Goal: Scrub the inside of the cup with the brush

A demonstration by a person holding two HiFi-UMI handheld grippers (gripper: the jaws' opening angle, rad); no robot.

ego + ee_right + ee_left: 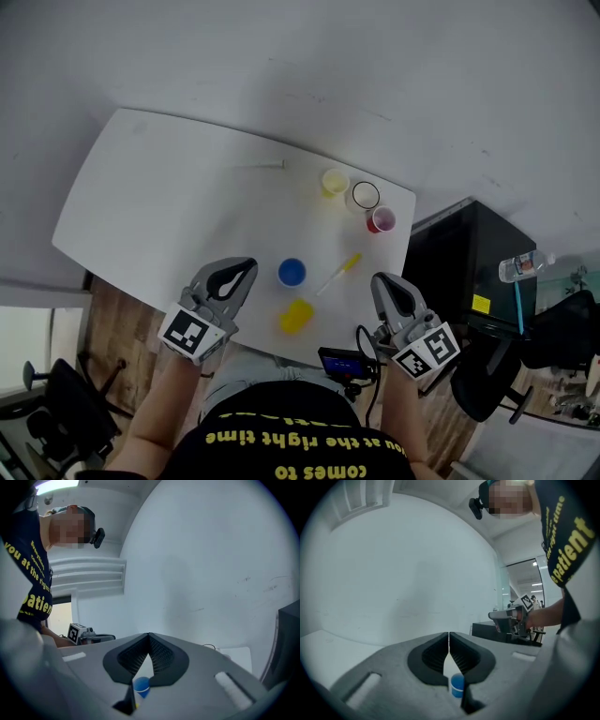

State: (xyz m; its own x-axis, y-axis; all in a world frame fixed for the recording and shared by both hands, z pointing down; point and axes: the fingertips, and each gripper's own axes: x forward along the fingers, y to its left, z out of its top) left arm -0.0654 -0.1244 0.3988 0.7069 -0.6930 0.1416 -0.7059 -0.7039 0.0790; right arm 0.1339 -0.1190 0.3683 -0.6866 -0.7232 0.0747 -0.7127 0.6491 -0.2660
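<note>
Holding both grippers low at the near edge of the white table (141, 187), jaws clenched on nothing.
The left gripper (246, 269) and the right gripper (379, 279) lie roughly level and angle inward toward each other, each pair of jaws pressed together and empty. The blue cup (292, 273) stands upright between them, apart from both. The brush (337, 275) lies flat just right of that cup, near the right gripper's tips. A yellow cup (296, 316) sits by the table edge between the two forearms.
</note>
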